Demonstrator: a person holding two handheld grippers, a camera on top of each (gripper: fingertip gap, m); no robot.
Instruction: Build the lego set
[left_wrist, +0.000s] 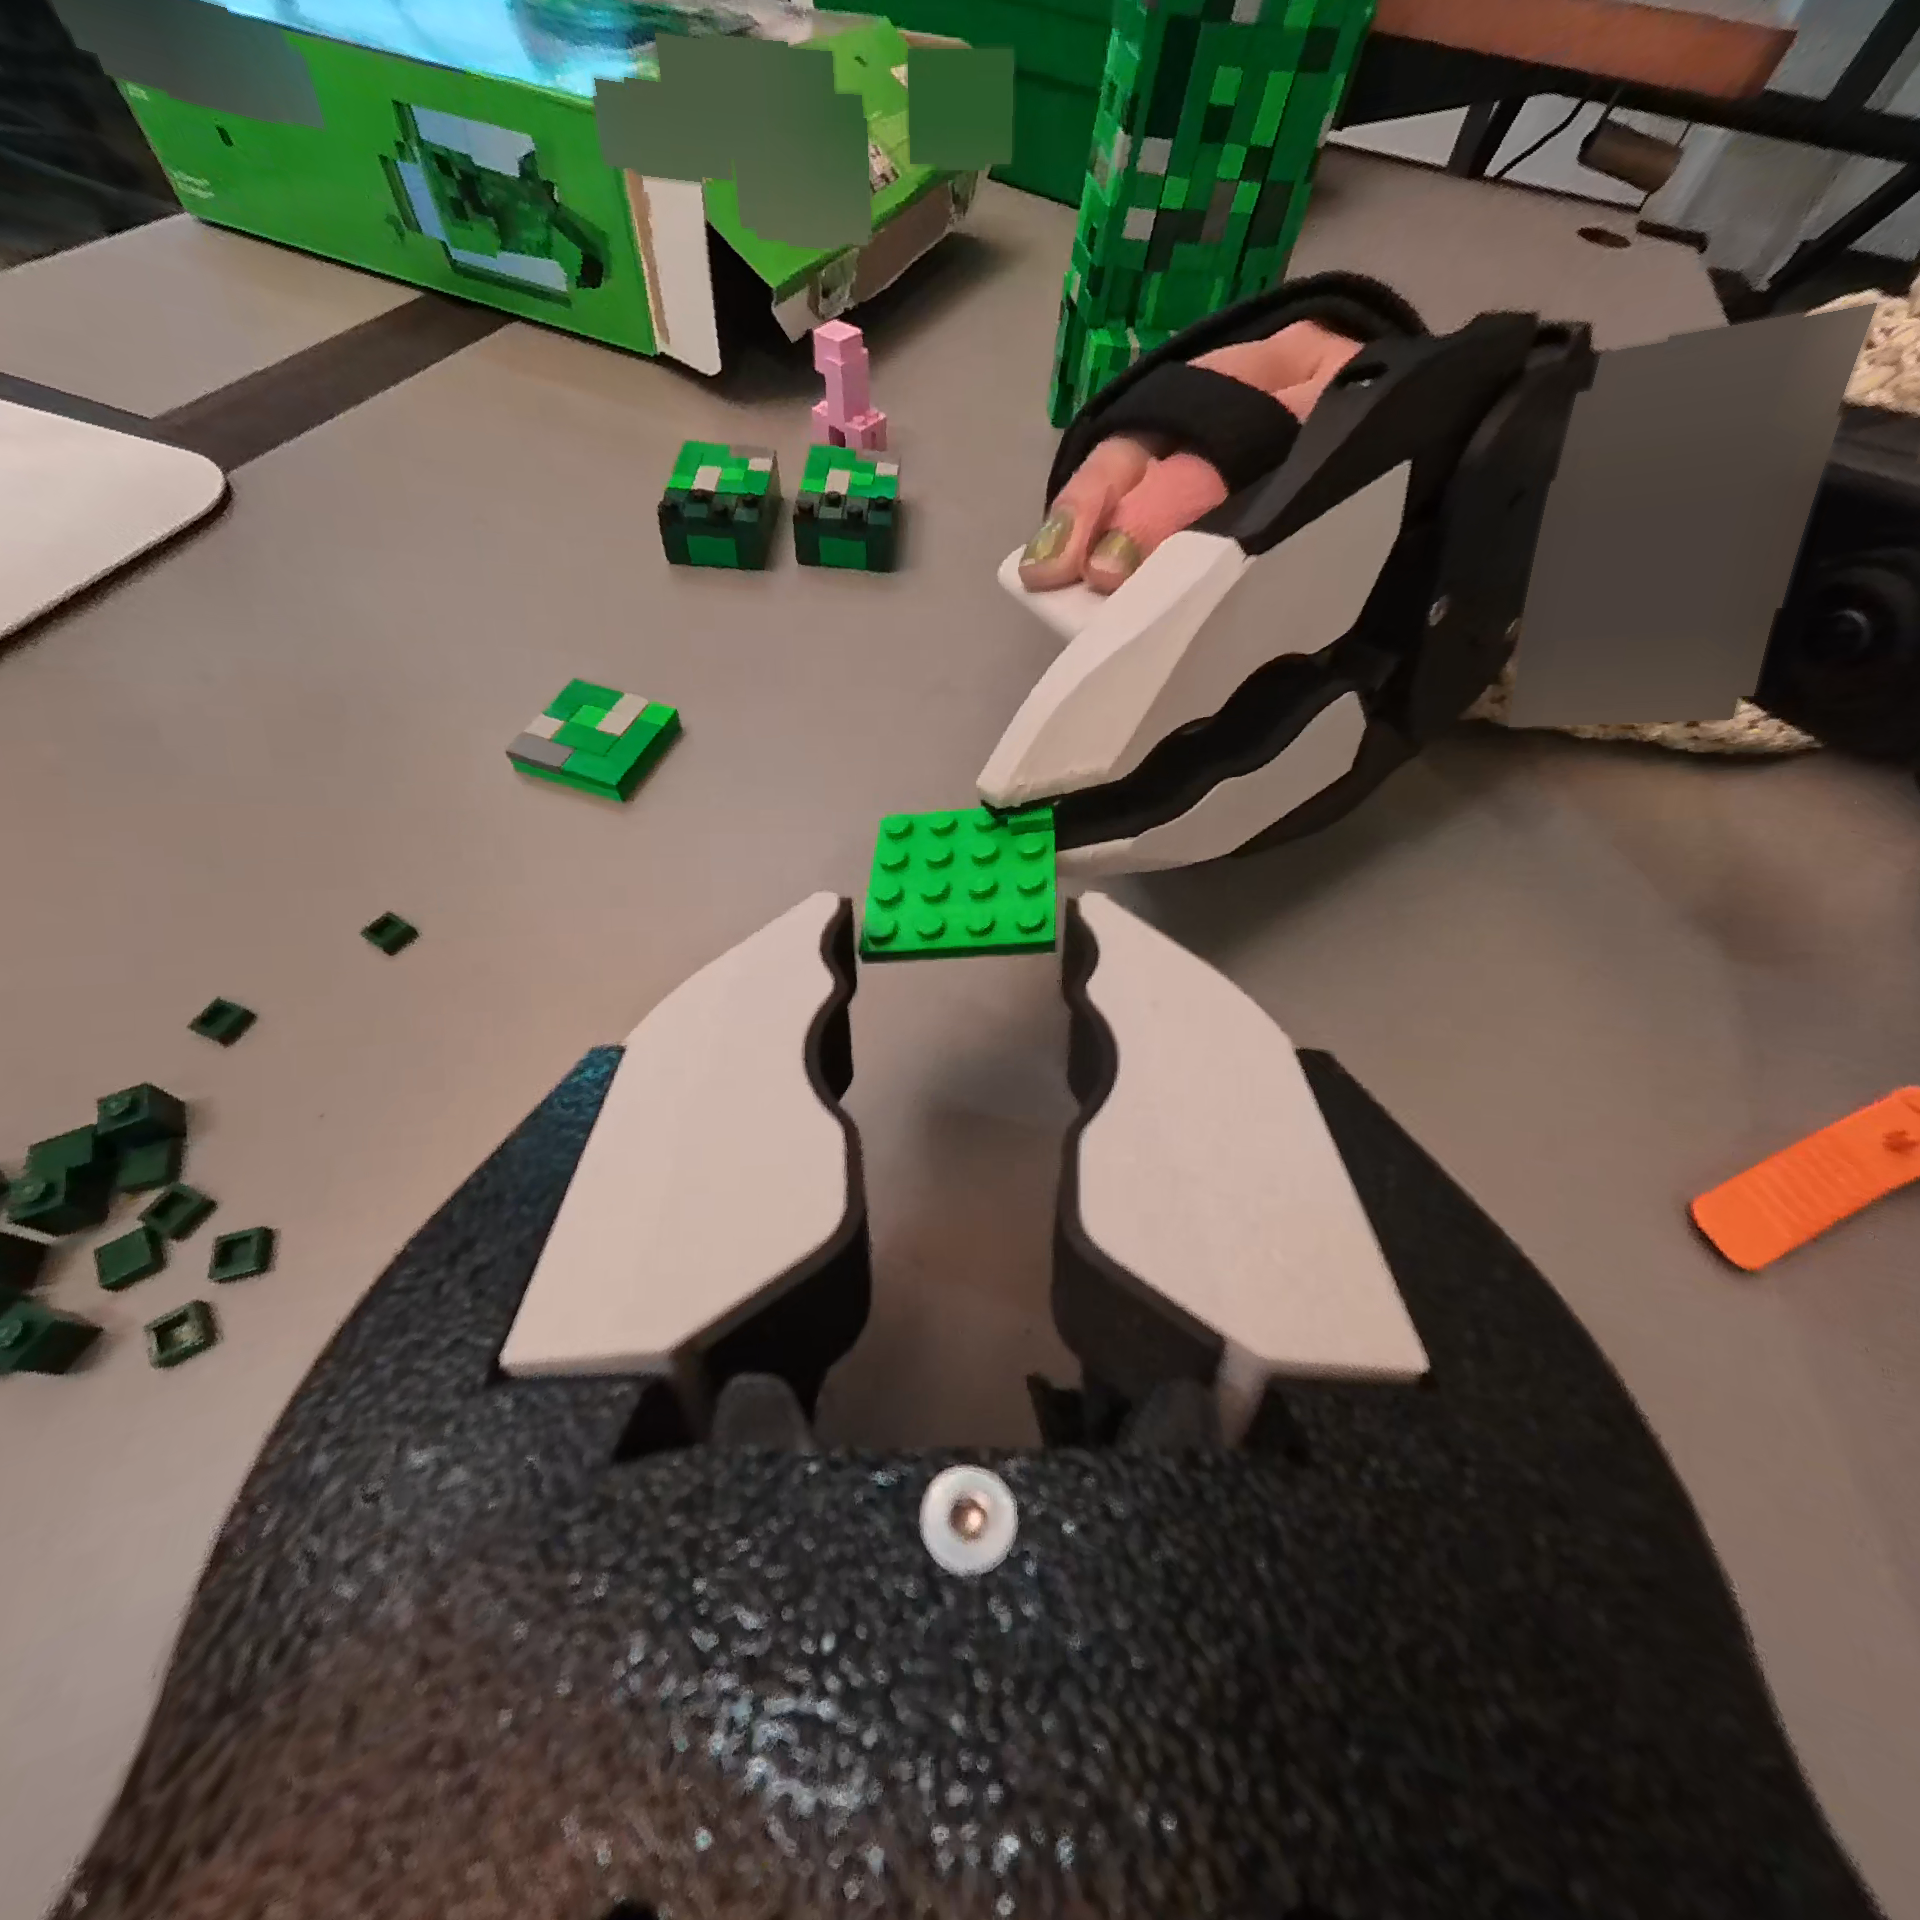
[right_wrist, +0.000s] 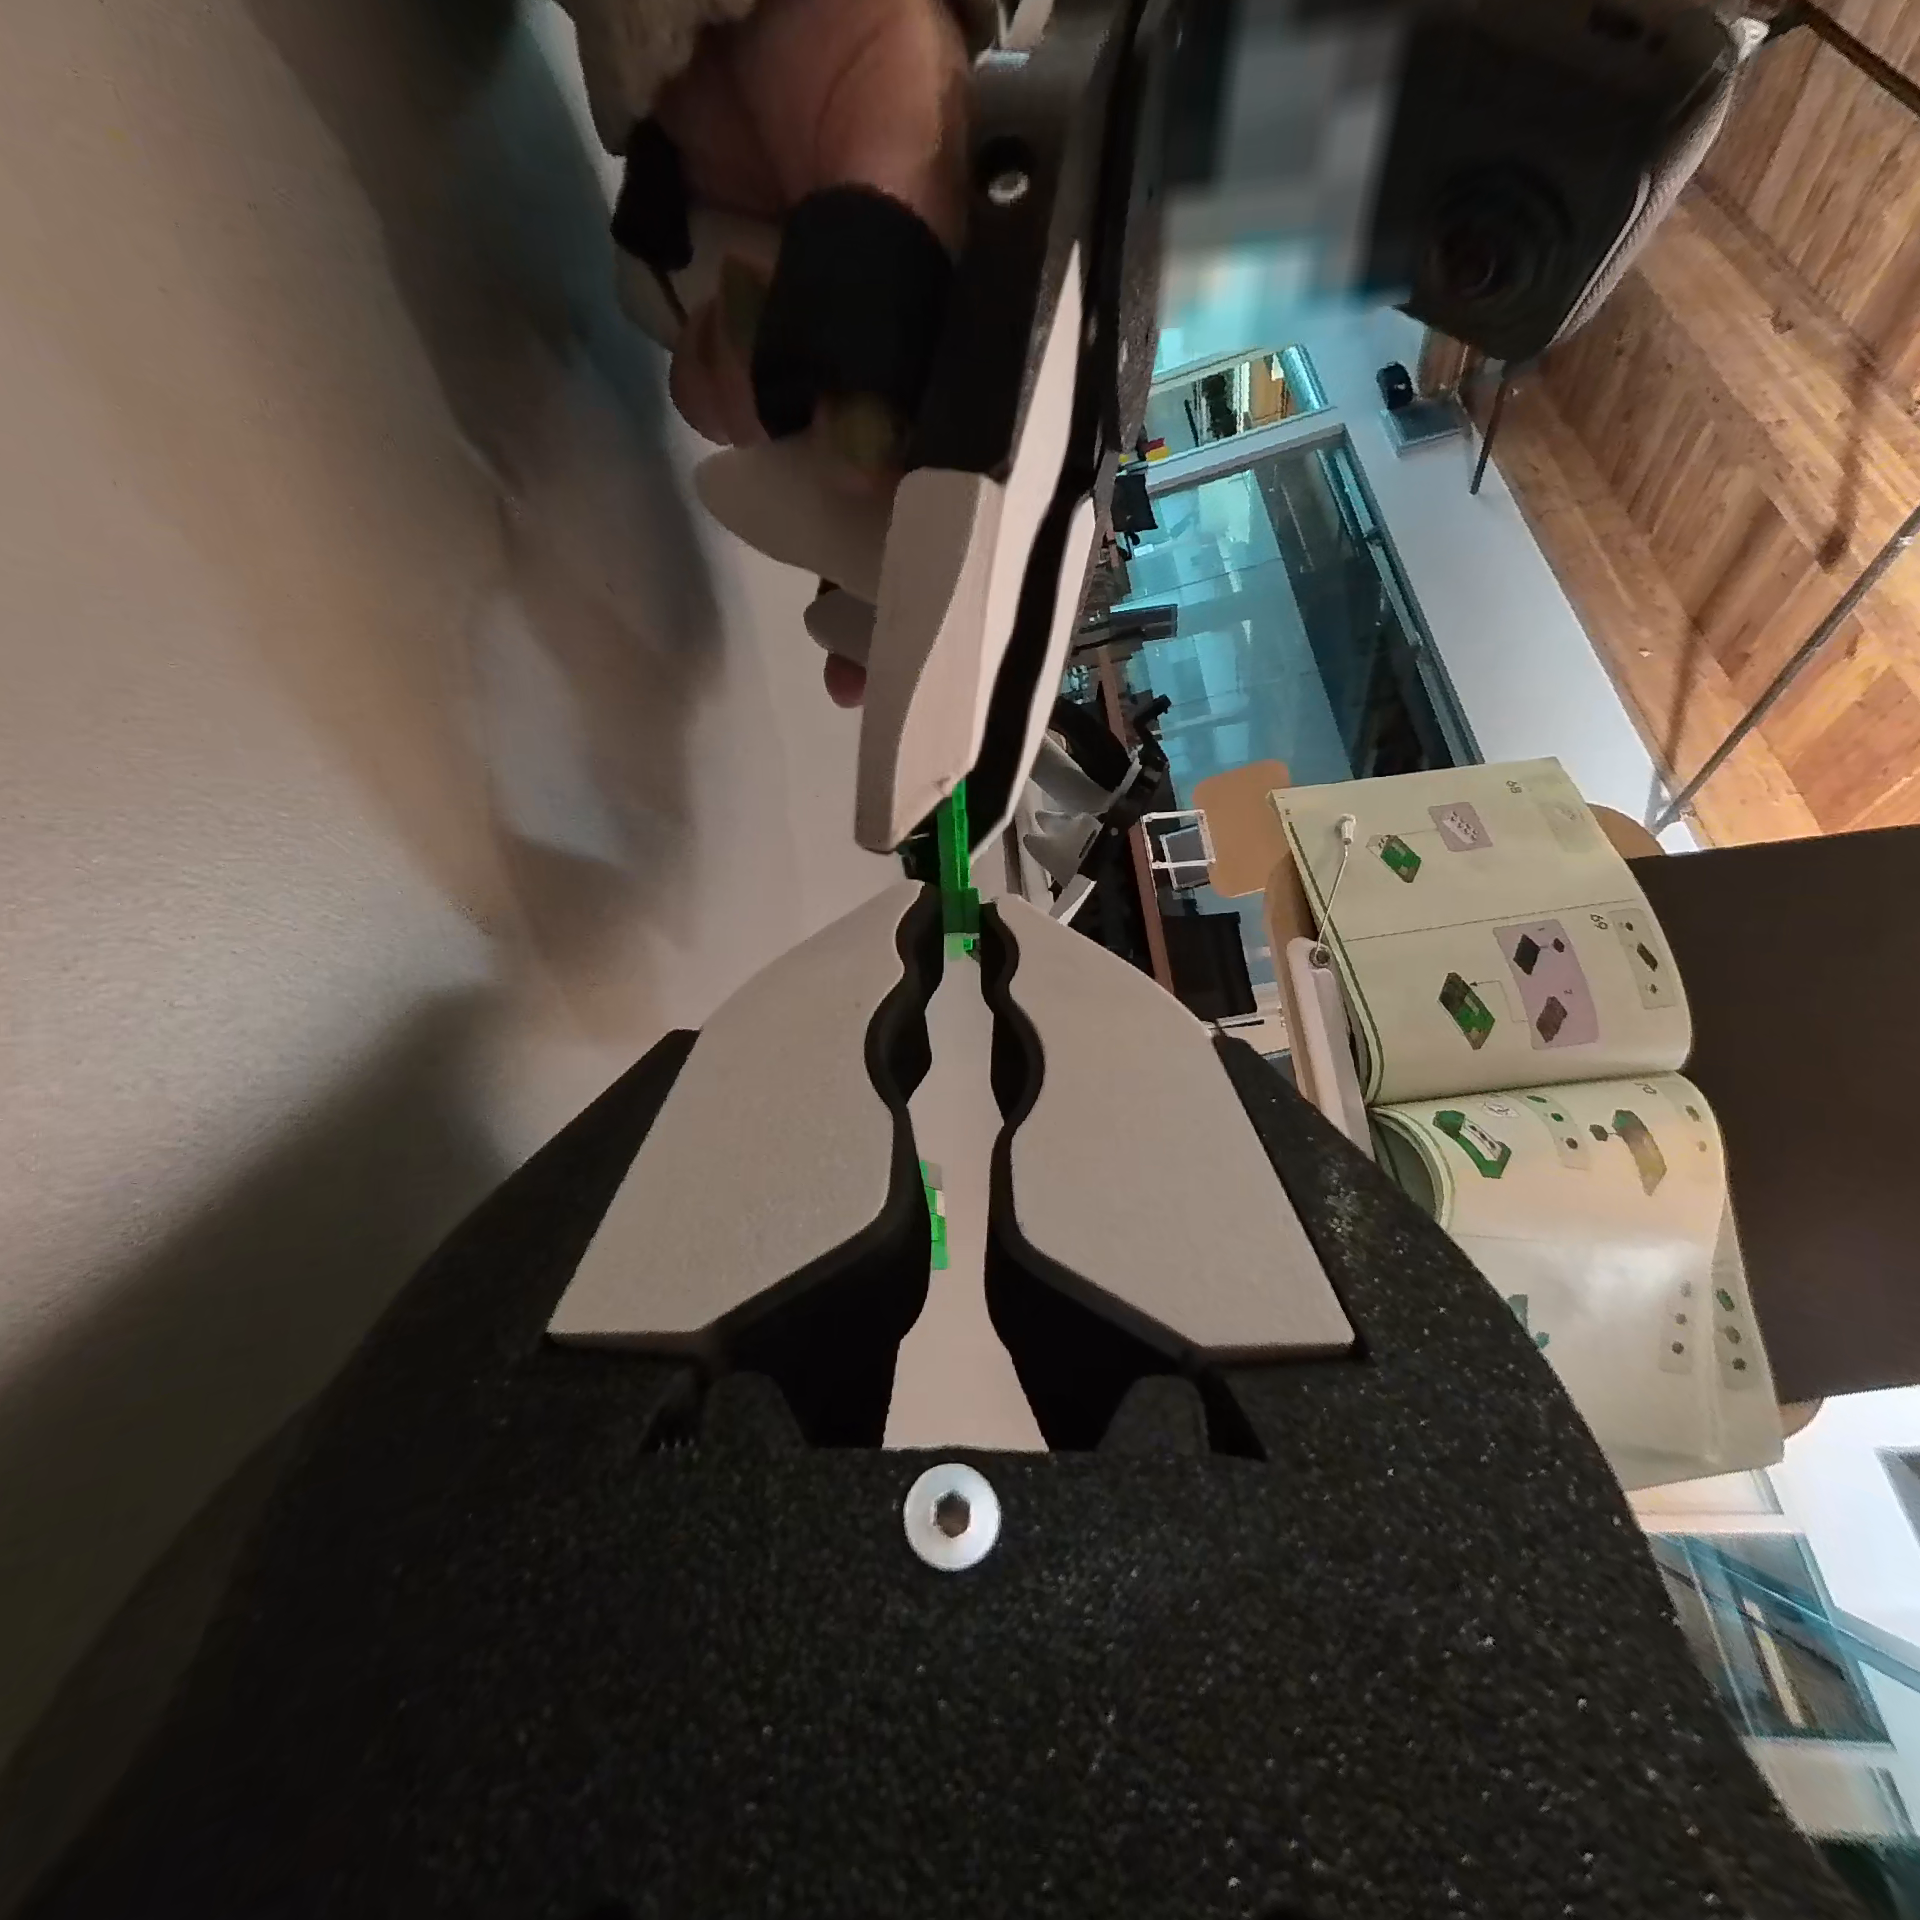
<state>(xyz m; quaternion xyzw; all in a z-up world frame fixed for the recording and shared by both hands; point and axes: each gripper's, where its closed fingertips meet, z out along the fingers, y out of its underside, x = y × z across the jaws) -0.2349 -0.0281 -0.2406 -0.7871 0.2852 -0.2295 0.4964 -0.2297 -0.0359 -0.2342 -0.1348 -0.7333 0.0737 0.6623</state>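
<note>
At frame centre in the left wrist view, the left gripper clamps its jaws on the sides of the green studded plate, held above the desk; the right gripper, from the right, pinches the plate's far corner

Glossy plastic green plate — matt grey table.

Bare table lies open right of the plate as far as an orange tool. Left, loose dark pieces clutter the edge (a tiled square too); two blocks and a tower stand behind.
</note>
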